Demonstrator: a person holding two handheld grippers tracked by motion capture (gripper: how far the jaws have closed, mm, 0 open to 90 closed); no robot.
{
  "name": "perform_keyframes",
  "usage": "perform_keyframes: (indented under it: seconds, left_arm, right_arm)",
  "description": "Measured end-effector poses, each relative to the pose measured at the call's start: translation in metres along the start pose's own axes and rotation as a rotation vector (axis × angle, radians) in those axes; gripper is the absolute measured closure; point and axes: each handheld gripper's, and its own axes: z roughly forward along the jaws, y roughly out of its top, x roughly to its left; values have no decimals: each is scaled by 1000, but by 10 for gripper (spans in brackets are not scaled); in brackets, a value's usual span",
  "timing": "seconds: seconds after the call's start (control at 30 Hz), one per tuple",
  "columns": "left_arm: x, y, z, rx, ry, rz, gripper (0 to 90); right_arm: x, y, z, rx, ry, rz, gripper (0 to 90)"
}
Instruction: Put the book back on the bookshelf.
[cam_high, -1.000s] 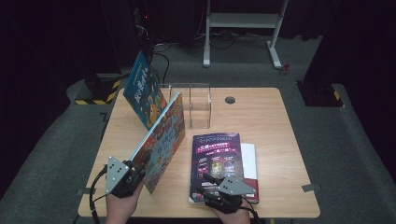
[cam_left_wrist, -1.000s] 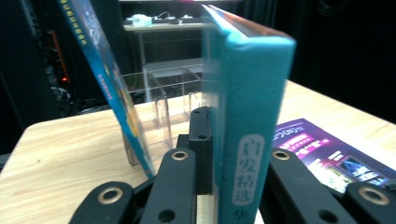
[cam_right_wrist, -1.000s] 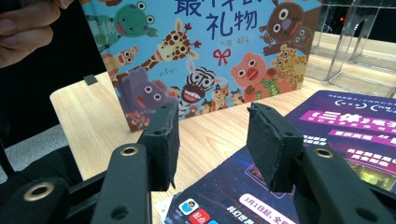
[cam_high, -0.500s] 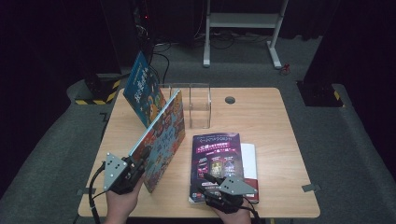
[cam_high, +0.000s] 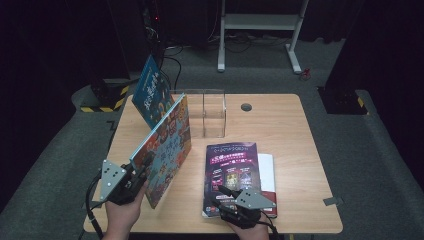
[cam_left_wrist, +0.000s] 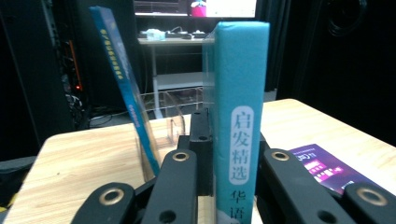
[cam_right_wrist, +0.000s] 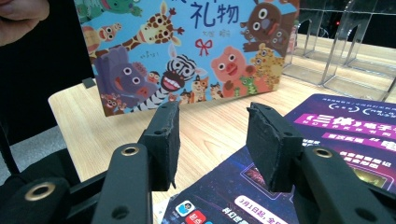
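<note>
A picture book with cartoon animals (cam_high: 167, 142) stands on its lower edge on the table, tilted. My left gripper (cam_high: 141, 169) is shut on its near corner. In the left gripper view its teal spine (cam_left_wrist: 240, 116) sits clamped between the jaws of that gripper (cam_left_wrist: 233, 161). A purple magazine (cam_high: 232, 167) lies flat on a white book (cam_high: 268, 175). My right gripper (cam_high: 223, 194) is open just above the magazine's near edge. In the right gripper view the open gripper (cam_right_wrist: 212, 140) holds nothing, with the purple magazine (cam_right_wrist: 336, 149) below and the picture book (cam_right_wrist: 187, 51) beyond.
A blue book (cam_high: 151, 92) leans against a clear acrylic rack (cam_high: 207, 114) at the back of the wooden table (cam_high: 290, 135). A round grey cap (cam_high: 246, 107) sits in the tabletop beside the rack. A person's hand (cam_right_wrist: 18, 11) shows at the top left of the right gripper view.
The left gripper and the picture book it holds have shifted slightly to the left. The right gripper has stayed where it was.
</note>
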Motion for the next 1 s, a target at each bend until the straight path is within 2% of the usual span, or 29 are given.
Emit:
perform_keyframes:
  seconds: [0.23,0.63,1.0]
  left_arm:
    - [3,2,-2,-1,16,10,808]
    - [7,2,-4,-11,25,-2,809]
    - [6,-10,-12,-18,23,-19,807]
  right_arm:
    - [0,0,0,-1,-1,-3,543]
    - [-1,0,0,-7,-3,-3,545]
    - [0,0,0,-4,1,1,545]
